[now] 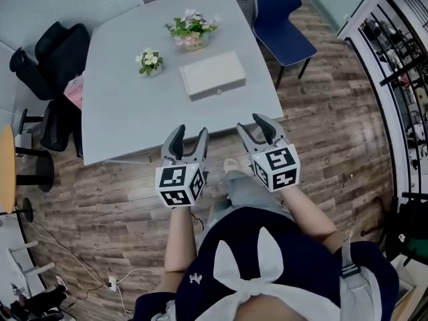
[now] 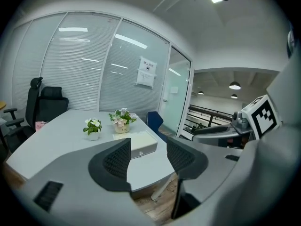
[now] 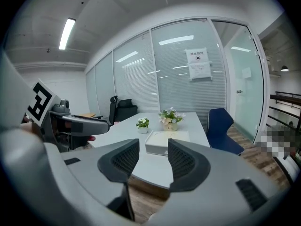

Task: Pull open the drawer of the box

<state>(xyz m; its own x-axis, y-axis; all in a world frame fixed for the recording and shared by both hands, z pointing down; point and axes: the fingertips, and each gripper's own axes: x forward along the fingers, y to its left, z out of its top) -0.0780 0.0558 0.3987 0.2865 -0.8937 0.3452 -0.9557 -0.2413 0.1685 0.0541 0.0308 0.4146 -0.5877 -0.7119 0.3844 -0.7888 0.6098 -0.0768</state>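
Grippers short of table, both empty; box out of reach.
Hands are hidden beneath the marker cubes. The drawer outline on the white box (image 1: 212,75) is hard to make out; only a small knob (image 1: 219,92) shows on its near face. Left gripper (image 1: 190,134): jaws spread wide, nothing between them, touching nothing. The box lies on the grey table (image 1: 120,112) beside a small flower pot (image 1: 150,61), well beyond both grippers. Right gripper (image 1: 253,124): jaws spread wide, likewise empty.

legible text: none I can read | notice (image 3: 198,64) on glass wall (image 3: 225,93): print too small | flowerpot (image 3: 170,125) lettering: blurred
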